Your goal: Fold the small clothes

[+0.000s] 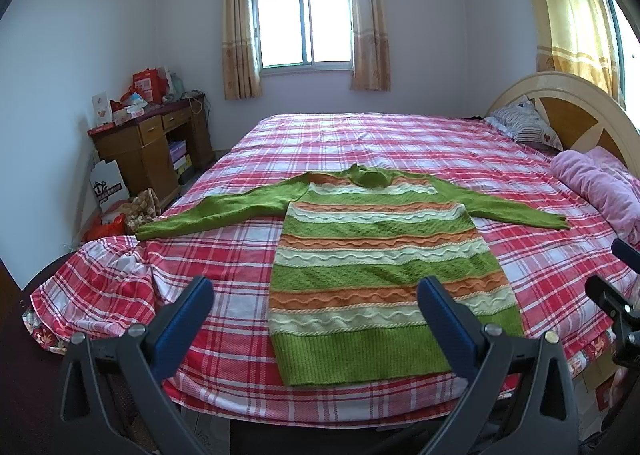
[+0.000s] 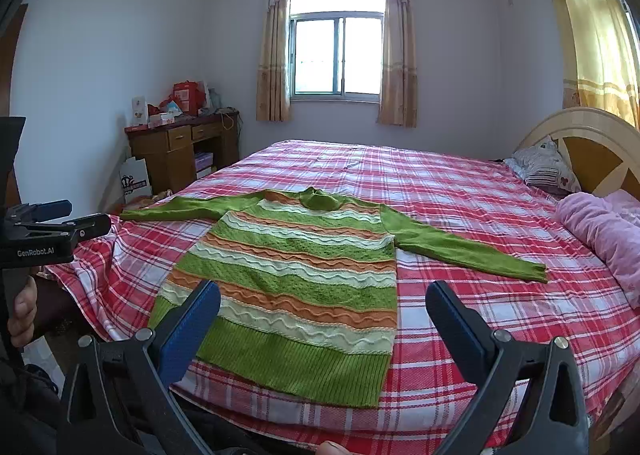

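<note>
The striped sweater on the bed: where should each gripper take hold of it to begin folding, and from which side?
The sweater lies flat, sleeves spread, hem toward the open grippers. Probably best to grip the sleeve cuffs: left gripper on the left cuff, right gripper on the right cuff, each coming from its outer side.

text: "GenRobot.AI" | colour: white | on: black body of left gripper (image 2: pixel 60 211) | other prints: not readable

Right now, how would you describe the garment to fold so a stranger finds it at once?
Find the bed with the red plaid sheet. The sweater lies flat near its front edge, sleeves spread. Unlike the plain pink blanket, it has green, orange and cream stripes.
</note>
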The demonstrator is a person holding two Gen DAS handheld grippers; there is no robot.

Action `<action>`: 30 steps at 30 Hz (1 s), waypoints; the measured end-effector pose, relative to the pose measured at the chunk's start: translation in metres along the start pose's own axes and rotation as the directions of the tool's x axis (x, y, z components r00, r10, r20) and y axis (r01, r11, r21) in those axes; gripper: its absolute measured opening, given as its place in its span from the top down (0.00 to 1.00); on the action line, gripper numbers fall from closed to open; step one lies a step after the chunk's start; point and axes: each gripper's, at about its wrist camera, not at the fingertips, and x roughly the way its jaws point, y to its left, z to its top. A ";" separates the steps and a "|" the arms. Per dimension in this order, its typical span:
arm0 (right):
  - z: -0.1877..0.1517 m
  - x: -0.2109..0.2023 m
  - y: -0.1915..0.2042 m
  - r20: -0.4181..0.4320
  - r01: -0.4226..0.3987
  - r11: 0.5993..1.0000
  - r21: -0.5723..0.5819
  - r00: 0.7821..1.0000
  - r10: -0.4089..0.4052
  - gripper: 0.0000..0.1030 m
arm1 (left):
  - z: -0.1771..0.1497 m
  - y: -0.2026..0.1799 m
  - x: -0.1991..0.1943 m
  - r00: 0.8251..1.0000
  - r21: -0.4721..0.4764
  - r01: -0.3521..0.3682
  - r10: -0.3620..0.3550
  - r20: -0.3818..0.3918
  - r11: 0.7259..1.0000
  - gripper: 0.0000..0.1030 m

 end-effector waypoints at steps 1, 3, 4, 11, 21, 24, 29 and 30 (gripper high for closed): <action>0.000 0.001 -0.001 -0.001 0.000 1.000 0.000 1.000 0.000 0.01 | 0.000 0.000 0.000 1.000 -0.001 0.001 -0.001 -0.001 1.000 0.00; -0.001 0.002 -0.002 -0.002 -0.003 1.000 0.001 1.000 0.003 0.01 | -0.001 0.002 0.003 1.000 -0.003 -0.001 0.001 -0.004 1.000 0.00; -0.001 0.003 -0.003 -0.001 -0.007 1.000 0.003 1.000 0.007 0.01 | -0.001 0.003 0.004 1.000 -0.005 0.002 -0.002 -0.003 1.000 0.00; -0.008 0.011 -0.008 0.070 -0.036 0.999 0.033 0.997 0.033 0.01 | -0.005 0.004 0.019 0.999 -0.011 0.023 -0.023 -0.030 1.000 0.00; -0.033 0.081 -0.037 -0.165 -0.048 0.993 0.110 0.984 0.065 0.01 | -0.009 -0.004 0.077 0.994 0.016 0.007 -0.005 -0.109 1.000 0.00; -0.041 0.099 -0.056 -0.196 -0.062 0.985 0.158 0.976 0.093 0.01 | -0.009 -0.008 0.098 0.990 0.025 0.004 0.000 -0.138 1.000 0.00; -0.051 0.134 -0.108 -0.236 0.032 0.970 0.242 0.971 0.027 0.01 | -0.001 -0.016 0.139 0.986 0.062 0.017 -0.006 -0.168 0.998 0.00; -0.052 0.138 -0.117 -0.242 0.044 0.965 0.257 0.970 0.021 0.01 | 0.002 -0.016 0.146 0.985 0.064 0.021 -0.009 -0.171 0.998 0.00</action>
